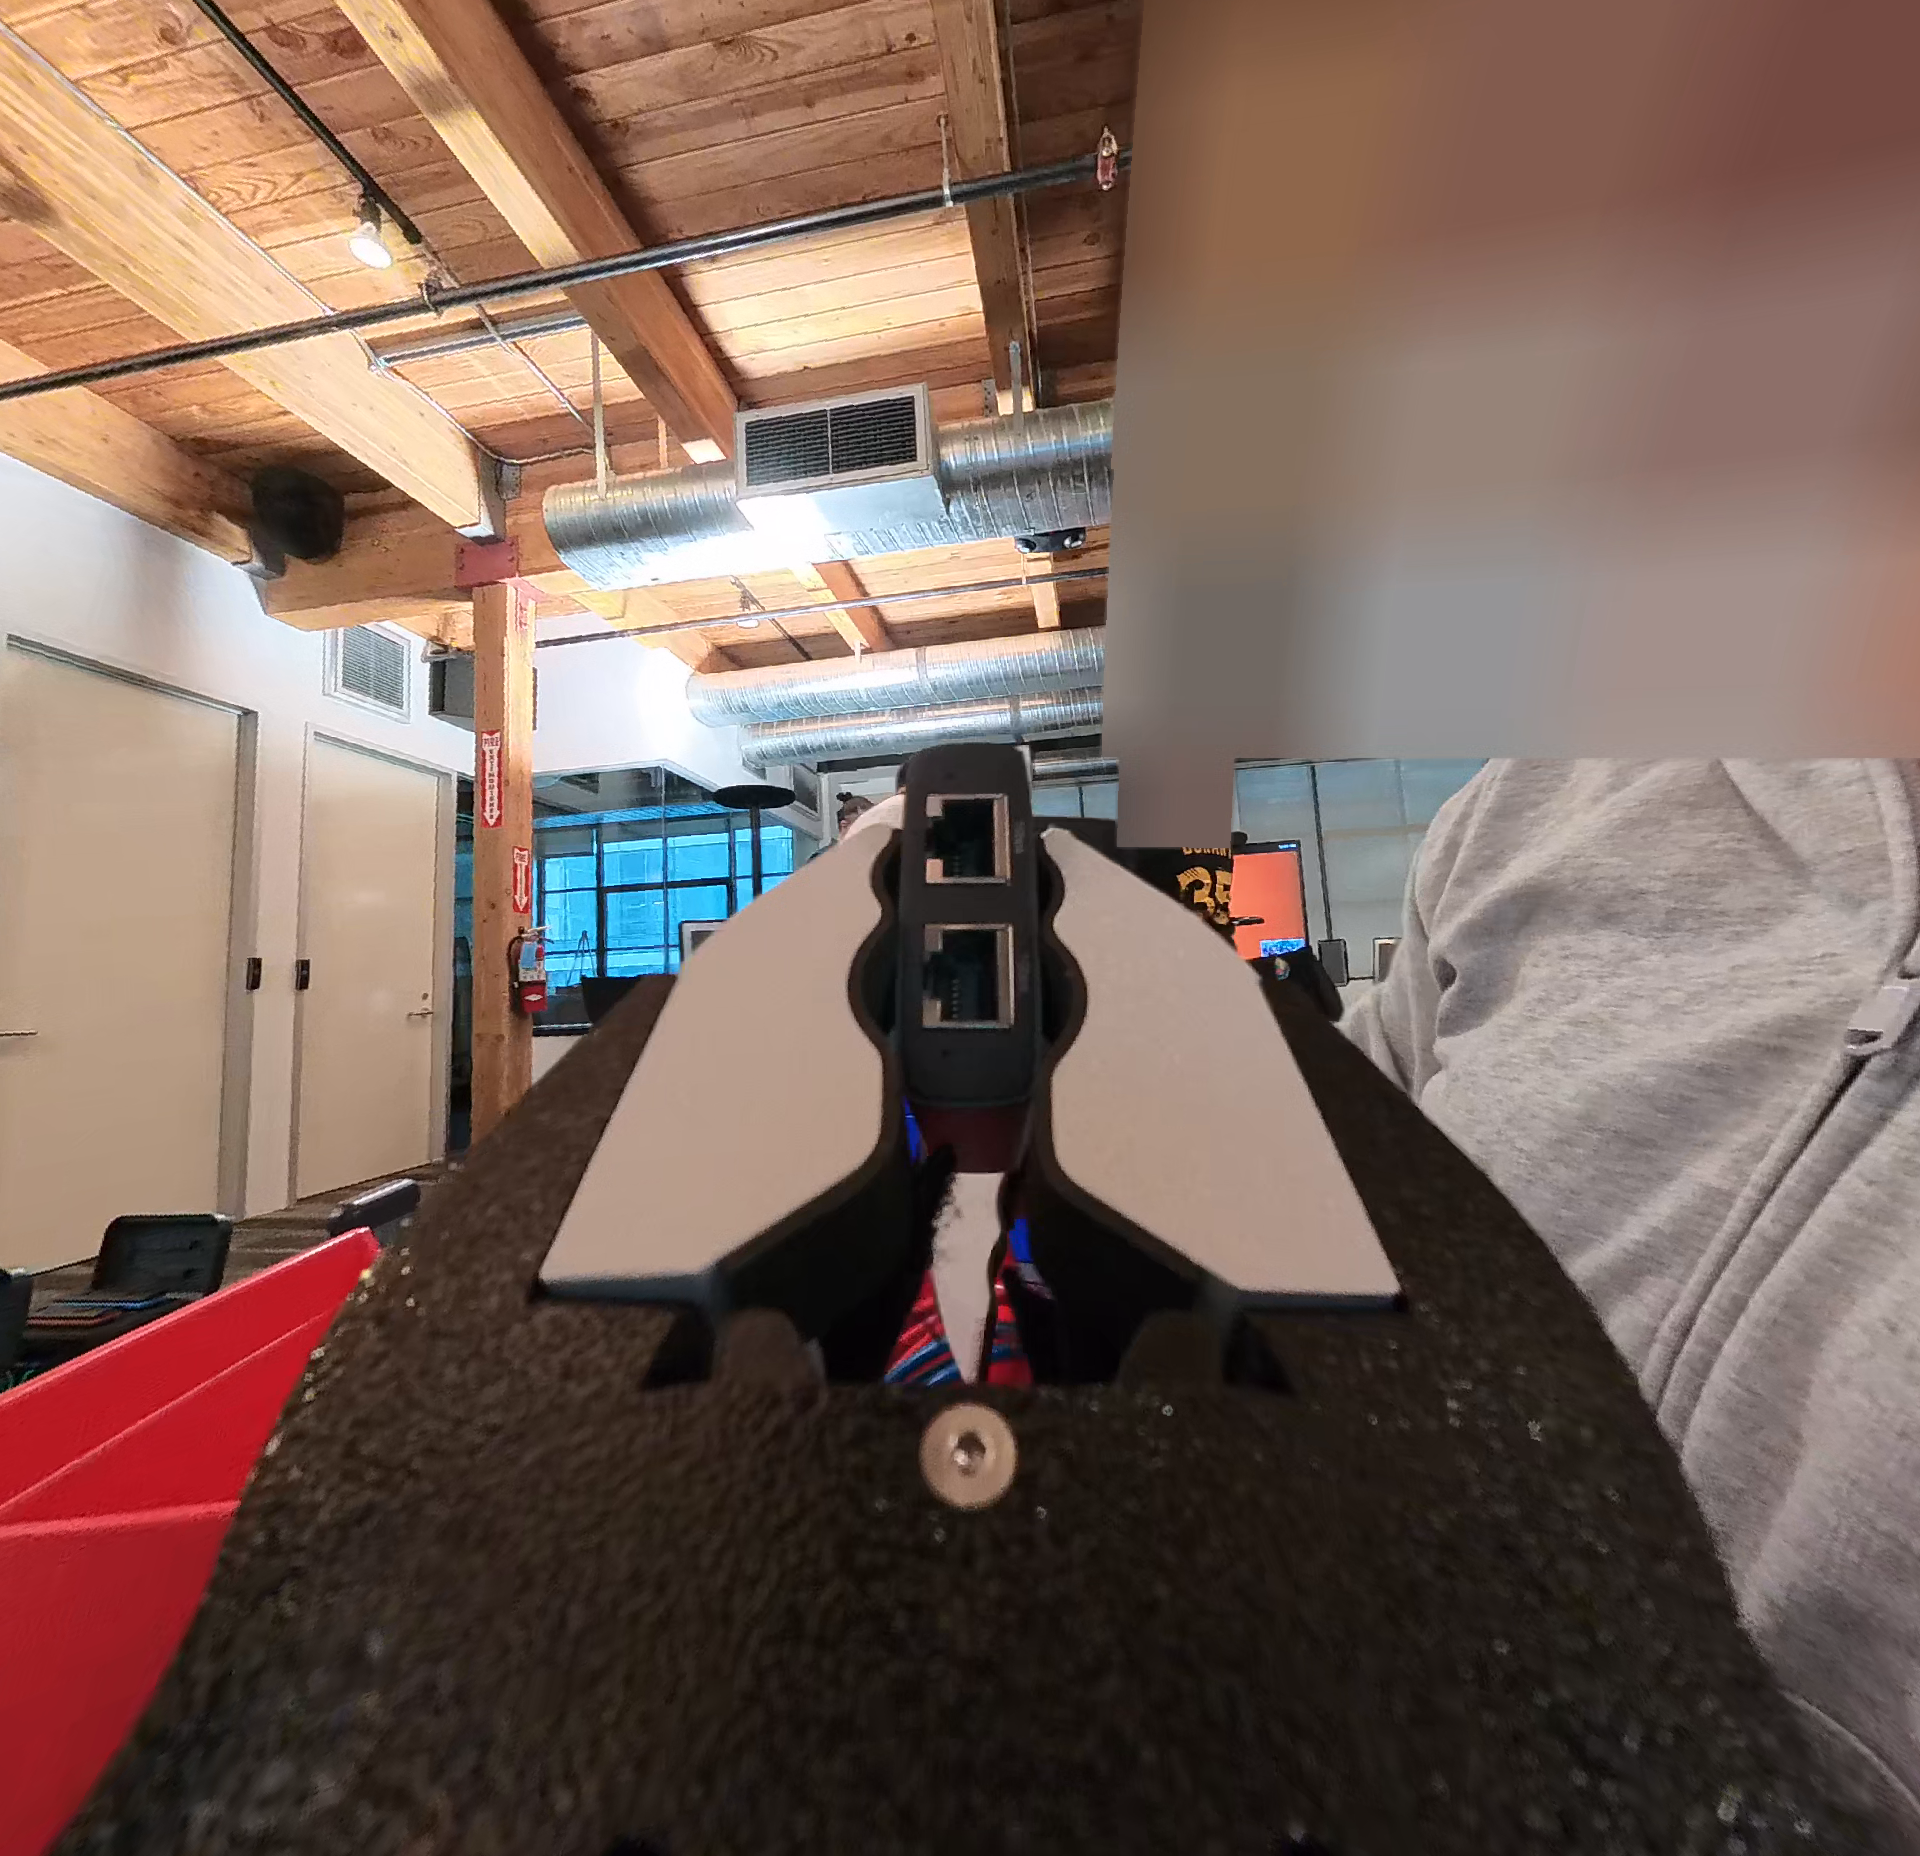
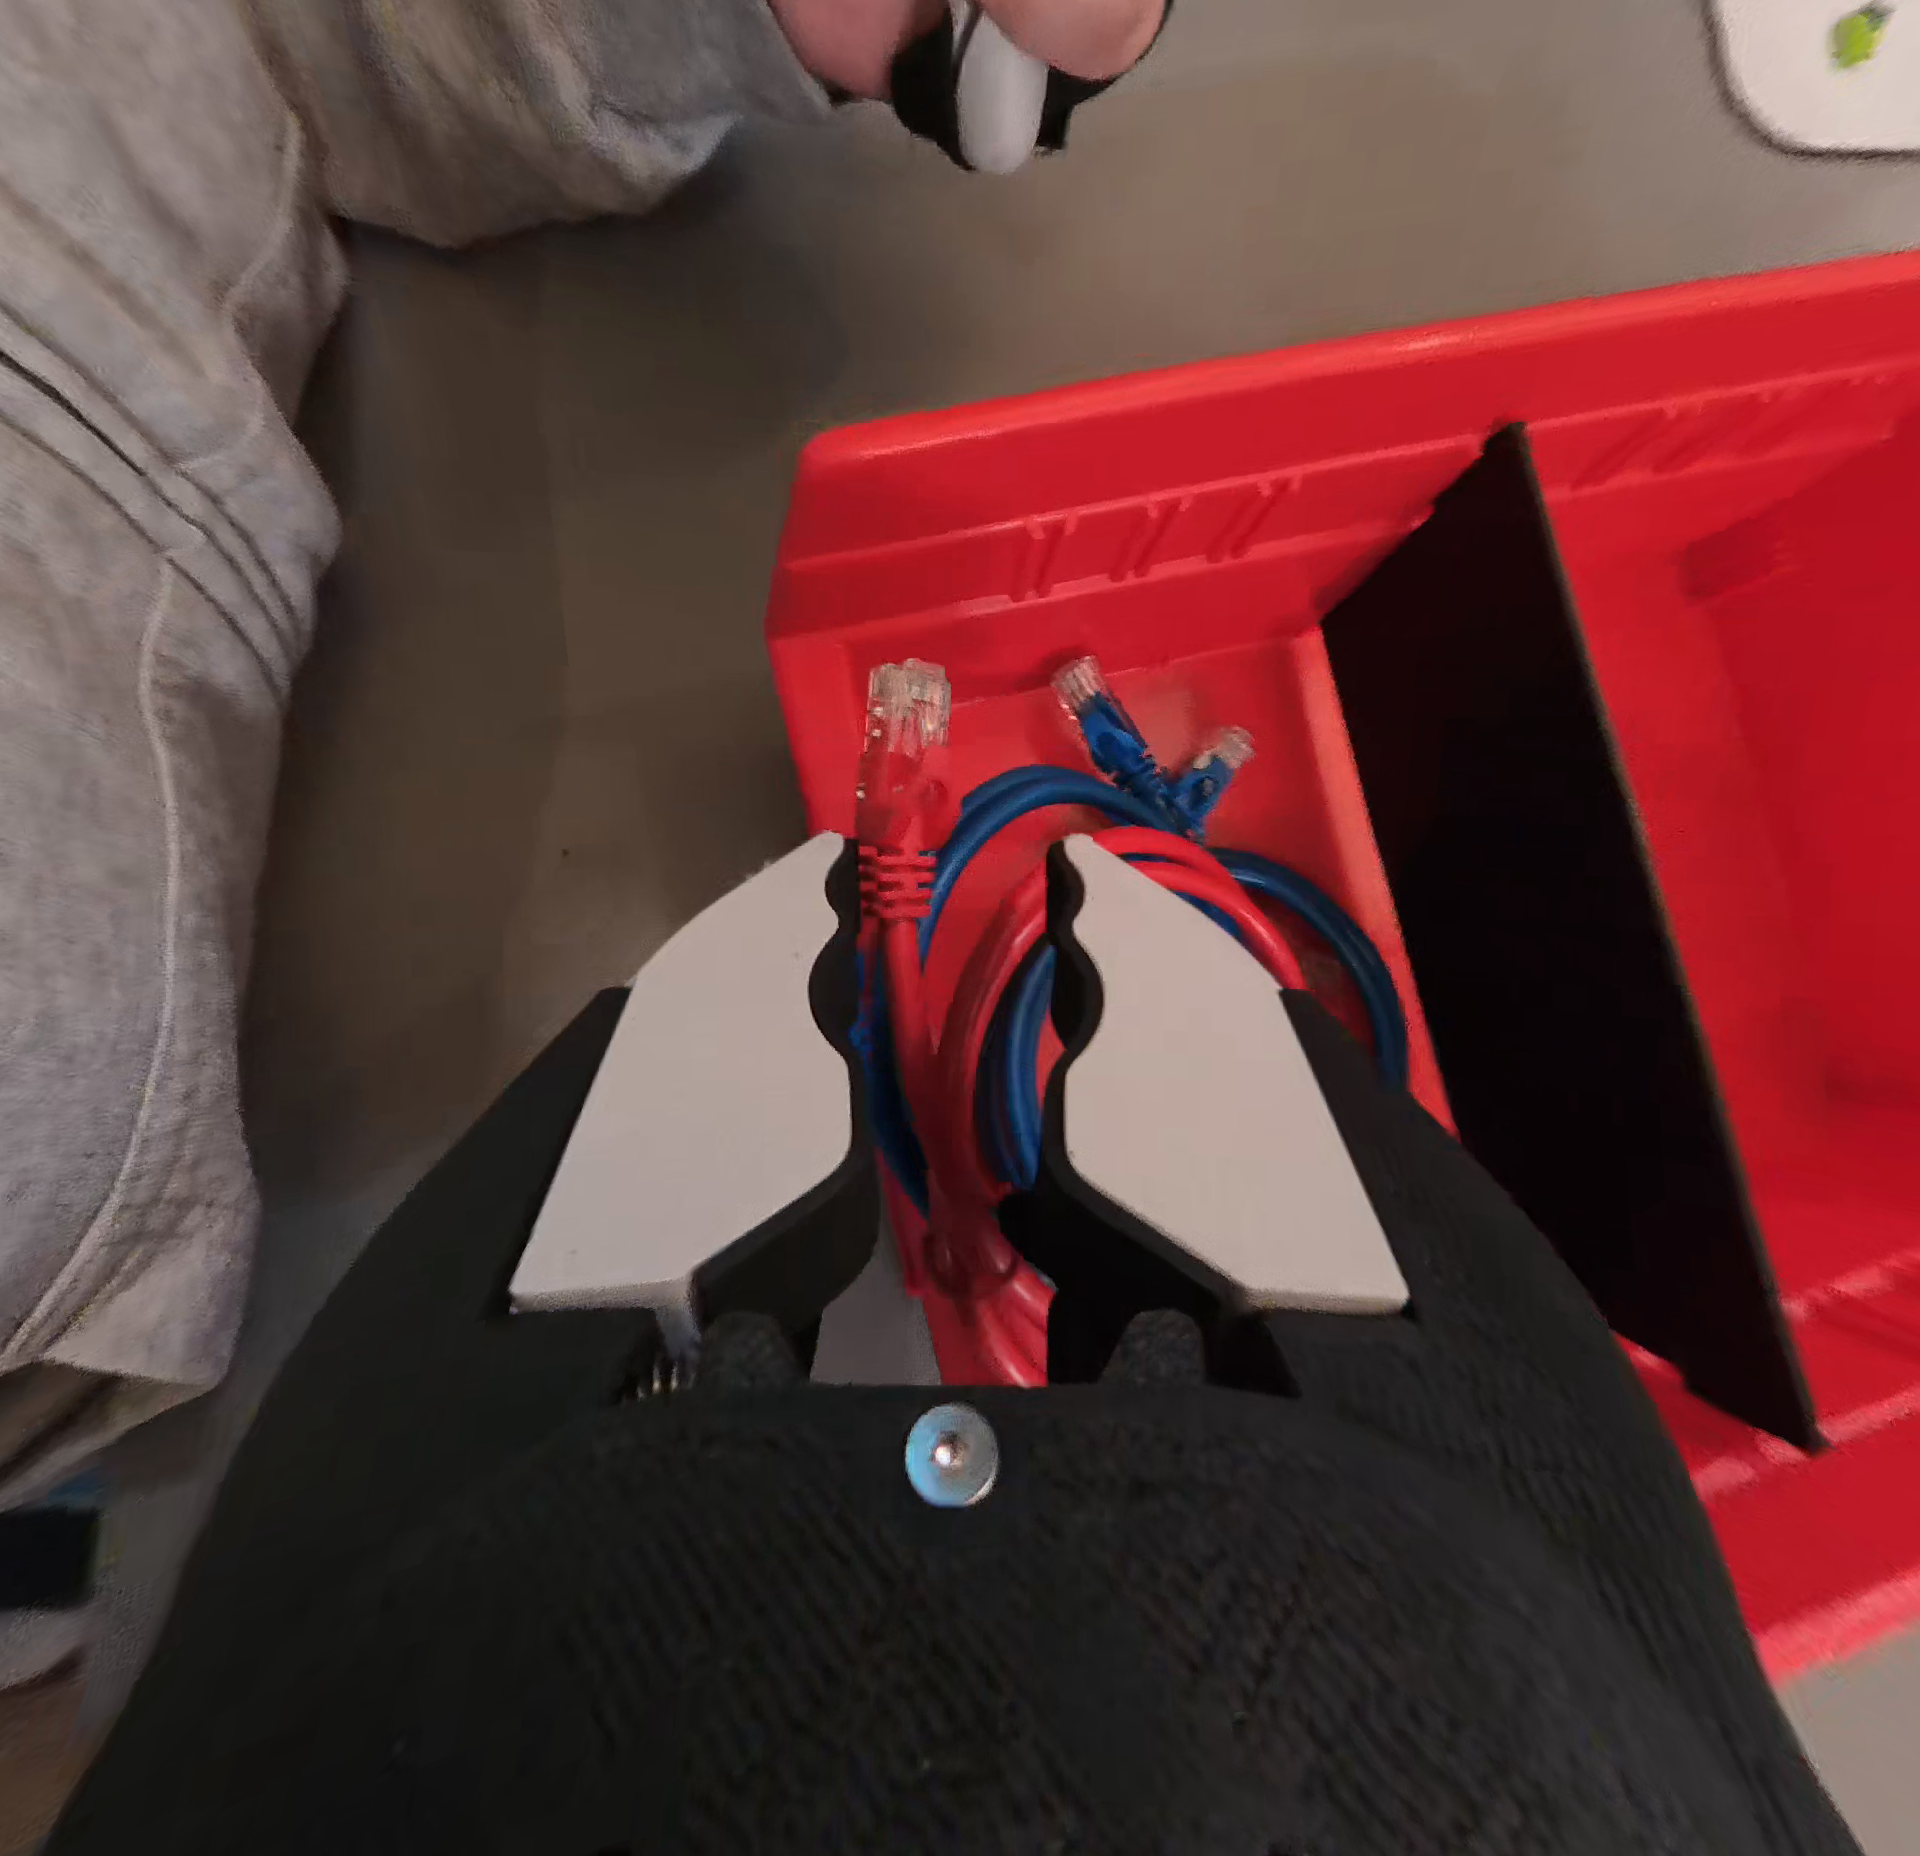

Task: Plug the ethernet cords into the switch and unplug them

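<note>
My left gripper is shut on a small black adapter with two network sockets facing the camera, and holds it up in the air toward the room. My right gripper is open and points down into the left compartment of a red bin. A coiled red network cable and a coiled blue network cable lie in that compartment. The red cable's clear plug sticks up beside the left fingertip. The cable loops pass between the two fingers, which stand well apart.
A black divider splits the bin. The bin's corner also shows in the left wrist view. A person in a grey hoodie is close on the left, with a hand on a white handle. A white object lies on the grey table. Tip to tip, the grippers are about 20 cm apart.
</note>
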A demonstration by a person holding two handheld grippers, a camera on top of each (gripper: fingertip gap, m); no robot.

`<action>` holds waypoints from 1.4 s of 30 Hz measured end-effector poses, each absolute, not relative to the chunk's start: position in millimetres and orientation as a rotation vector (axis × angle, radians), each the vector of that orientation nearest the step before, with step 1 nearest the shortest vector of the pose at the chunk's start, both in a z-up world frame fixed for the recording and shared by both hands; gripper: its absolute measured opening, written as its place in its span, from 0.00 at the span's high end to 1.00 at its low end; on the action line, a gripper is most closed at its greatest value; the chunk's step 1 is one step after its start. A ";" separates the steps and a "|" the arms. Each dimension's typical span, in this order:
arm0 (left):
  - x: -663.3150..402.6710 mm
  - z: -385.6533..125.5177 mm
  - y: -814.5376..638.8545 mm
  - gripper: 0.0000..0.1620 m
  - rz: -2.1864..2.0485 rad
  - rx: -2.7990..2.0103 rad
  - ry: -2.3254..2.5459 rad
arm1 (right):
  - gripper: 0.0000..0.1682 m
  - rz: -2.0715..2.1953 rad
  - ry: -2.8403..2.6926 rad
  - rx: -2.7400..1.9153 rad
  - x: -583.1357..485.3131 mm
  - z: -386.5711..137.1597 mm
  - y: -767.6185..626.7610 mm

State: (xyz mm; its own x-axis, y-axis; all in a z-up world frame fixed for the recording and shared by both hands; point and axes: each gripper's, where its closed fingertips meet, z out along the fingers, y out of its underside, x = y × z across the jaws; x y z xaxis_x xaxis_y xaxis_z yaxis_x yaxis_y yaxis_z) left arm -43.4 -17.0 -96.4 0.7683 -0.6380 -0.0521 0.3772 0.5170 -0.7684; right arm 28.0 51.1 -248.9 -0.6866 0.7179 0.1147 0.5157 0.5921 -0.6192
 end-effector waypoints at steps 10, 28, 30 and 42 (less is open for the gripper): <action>-40.3 -99.2 -13.7 0.87 -0.606 -0.846 0.360 | 0.85 0.261 -1.993 -0.786 28.1 -233.3 52.2; -42.7 -93.8 -13.1 0.87 -0.710 -0.825 0.475 | 0.95 0.276 -1.842 -0.756 10.6 -184.9 75.5; -45.5 -82.3 -12.1 0.88 -0.794 -0.798 0.542 | 0.96 0.374 -1.826 -0.775 5.5 -161.8 80.2; -62.1 -18.4 24.1 0.87 -0.914 -0.509 0.814 | 0.96 0.689 -1.584 -0.794 -21.2 -65.6 68.2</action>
